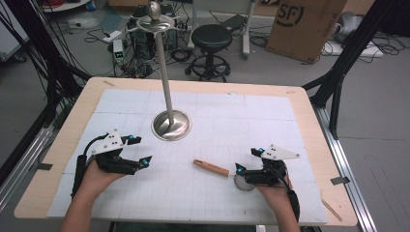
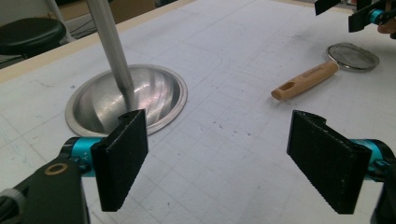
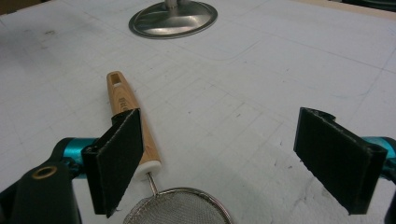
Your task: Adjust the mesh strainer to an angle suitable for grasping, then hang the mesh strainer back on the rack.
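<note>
Hovering my right gripper (image 3: 219, 163) wide open and empty over the strainer (image 3: 180, 207), I risk nudging its wooden handle (image 3: 130, 116) when closing. My left gripper (image 2: 229, 158) gapes empty too, near the stand (image 2: 126, 98)

A lab: loose cables (image 1: 104, 34), black rig frames (image 1: 348, 53), a cardboard box (image 1: 304, 24) around the table (image 1: 67, 130).

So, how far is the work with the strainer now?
Nothing looks finished. The strainer lies flat on the table, held by neither gripper. The right gripper is open, low over the mesh end beside the wooden handle. The left gripper is open too, nothing between its jaws. Probably left: grasp the strainer and hang it on the metal stand, whose top hooks look bare.
</note>
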